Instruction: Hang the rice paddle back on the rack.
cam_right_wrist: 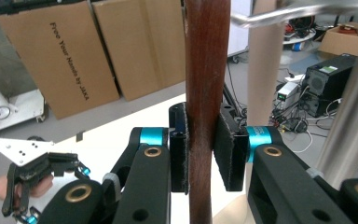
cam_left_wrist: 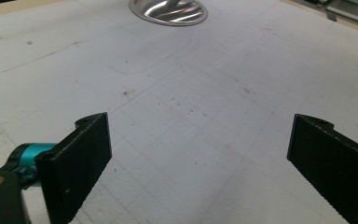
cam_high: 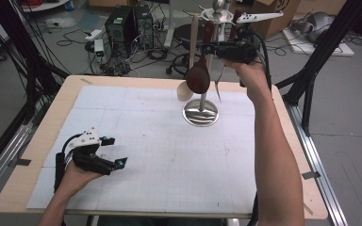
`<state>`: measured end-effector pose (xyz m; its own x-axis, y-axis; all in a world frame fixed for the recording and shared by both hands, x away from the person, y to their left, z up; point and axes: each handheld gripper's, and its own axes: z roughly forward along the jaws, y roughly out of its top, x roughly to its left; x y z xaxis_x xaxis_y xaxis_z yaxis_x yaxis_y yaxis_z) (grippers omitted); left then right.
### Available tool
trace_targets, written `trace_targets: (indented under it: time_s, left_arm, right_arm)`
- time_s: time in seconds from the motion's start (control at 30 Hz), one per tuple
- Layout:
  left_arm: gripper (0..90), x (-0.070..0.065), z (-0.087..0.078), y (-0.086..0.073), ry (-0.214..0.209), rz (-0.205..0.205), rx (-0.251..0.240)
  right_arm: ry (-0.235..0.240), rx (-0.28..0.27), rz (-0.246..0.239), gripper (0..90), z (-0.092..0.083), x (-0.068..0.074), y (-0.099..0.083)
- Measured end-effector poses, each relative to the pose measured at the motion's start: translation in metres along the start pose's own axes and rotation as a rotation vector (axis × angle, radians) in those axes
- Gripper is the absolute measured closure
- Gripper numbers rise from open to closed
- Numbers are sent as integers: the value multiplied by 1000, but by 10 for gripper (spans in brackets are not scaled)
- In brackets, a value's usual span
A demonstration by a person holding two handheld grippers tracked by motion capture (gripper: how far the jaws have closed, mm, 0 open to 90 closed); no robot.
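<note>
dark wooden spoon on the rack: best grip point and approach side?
Judging by its pose, take the dark wooden spoon by the straight handle, above the bowl and below the hook of the metal rack. It hangs upright, bowl down, so come in level from the person's side, jaws either side of the handle. The right tool is already clamped there. The wide rounded bowl looks like a poorer hold.

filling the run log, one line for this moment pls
right gripper: shut on dark wooden spoon at rack | left gripper: open, above mat
</note>
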<state>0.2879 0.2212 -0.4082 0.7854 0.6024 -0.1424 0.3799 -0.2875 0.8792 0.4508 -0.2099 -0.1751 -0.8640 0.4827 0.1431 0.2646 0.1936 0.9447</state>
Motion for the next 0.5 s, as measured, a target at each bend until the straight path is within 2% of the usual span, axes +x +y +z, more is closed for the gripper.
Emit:
trace_targets:
  time_s: [0.37,0.5]
  left_arm:
    - [70,-1,0,0,0,5,-1]
    - [70,-1,0,0,7,3,0]
  right_arm:
    - [-8,9,16,772,3,-5,0]
    - [-28,13,20,769,2,-8,-1]
